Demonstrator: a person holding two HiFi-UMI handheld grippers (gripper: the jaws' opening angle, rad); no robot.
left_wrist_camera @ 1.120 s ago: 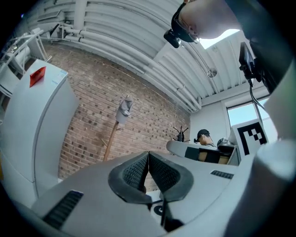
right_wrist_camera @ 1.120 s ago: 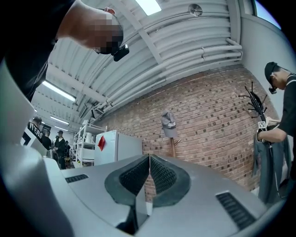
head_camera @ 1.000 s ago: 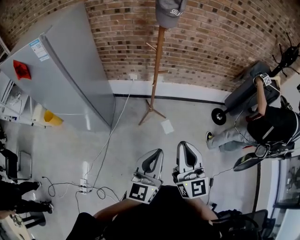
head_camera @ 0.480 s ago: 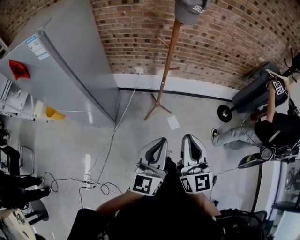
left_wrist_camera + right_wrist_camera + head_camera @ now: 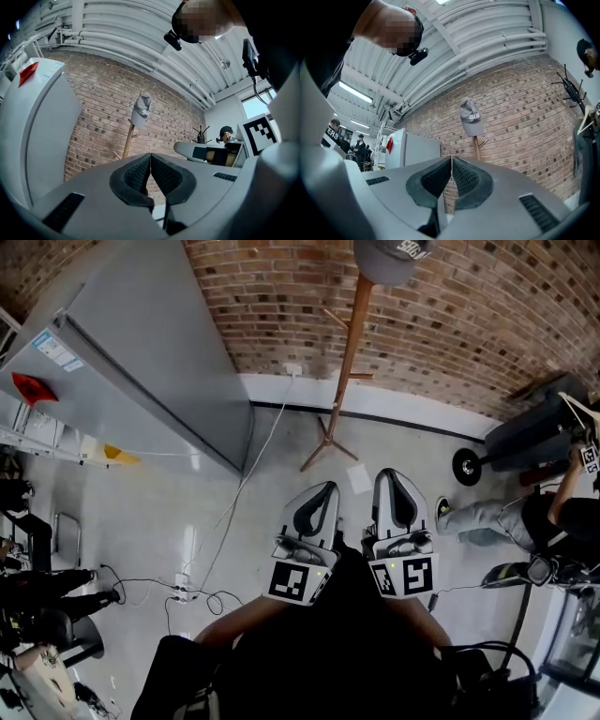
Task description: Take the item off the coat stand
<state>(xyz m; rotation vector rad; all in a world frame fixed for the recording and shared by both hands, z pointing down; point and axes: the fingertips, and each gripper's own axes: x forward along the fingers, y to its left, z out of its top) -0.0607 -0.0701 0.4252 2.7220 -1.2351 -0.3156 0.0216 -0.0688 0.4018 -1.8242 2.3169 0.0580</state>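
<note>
A grey cap (image 5: 392, 259) hangs on top of a wooden coat stand (image 5: 345, 381) that stands against the brick wall. The cap (image 5: 141, 110) shows ahead in the left gripper view, and the cap (image 5: 469, 117) sits above the jaws in the right gripper view. My left gripper (image 5: 325, 491) and right gripper (image 5: 395, 479) are side by side close to my body, pointing towards the stand and well short of it. Both are shut with nothing between the jaws.
A tall grey cabinet (image 5: 131, 362) stands to the left of the stand. White cables and a power strip (image 5: 184, 594) lie on the floor at the left. A person (image 5: 534, 521) sits on the floor at the right beside a dark wheeled machine (image 5: 525, 437).
The view has shifted: the stand and cap have moved right and nearer in the picture. Both grippers stay shut and have edged slightly rightward and forward.
</note>
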